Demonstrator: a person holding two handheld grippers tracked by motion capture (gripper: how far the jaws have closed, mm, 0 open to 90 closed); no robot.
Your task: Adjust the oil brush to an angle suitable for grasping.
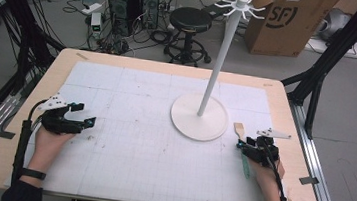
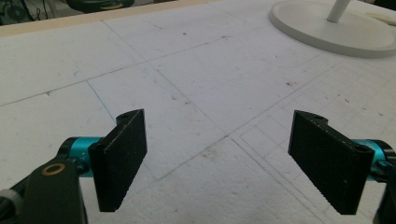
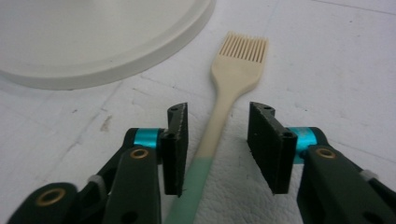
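A basting brush (image 1: 239, 131) with a cream bristle head and a green handle lies flat on the white mat, right of the stand's base. My right gripper (image 1: 240, 145) stands over its handle. In the right gripper view the brush (image 3: 233, 74) runs between the two jaws of the right gripper (image 3: 219, 144), nearer the left one, with gaps on both sides, so the pads do not press on it. My left gripper (image 1: 87, 113) rests at the mat's left side, and the left gripper (image 2: 219, 158) stands wide open with only bare mat between its jaws.
A white stand with a round base (image 1: 200, 117), a slanted pole and hooks on top (image 1: 240, 5) rises right of centre. The wooden table edge (image 1: 286, 104) frames the gridded mat (image 1: 137, 141). Beyond the table are a stool (image 1: 190, 20), a cardboard box (image 1: 288, 21) and computer cases (image 1: 126, 4).
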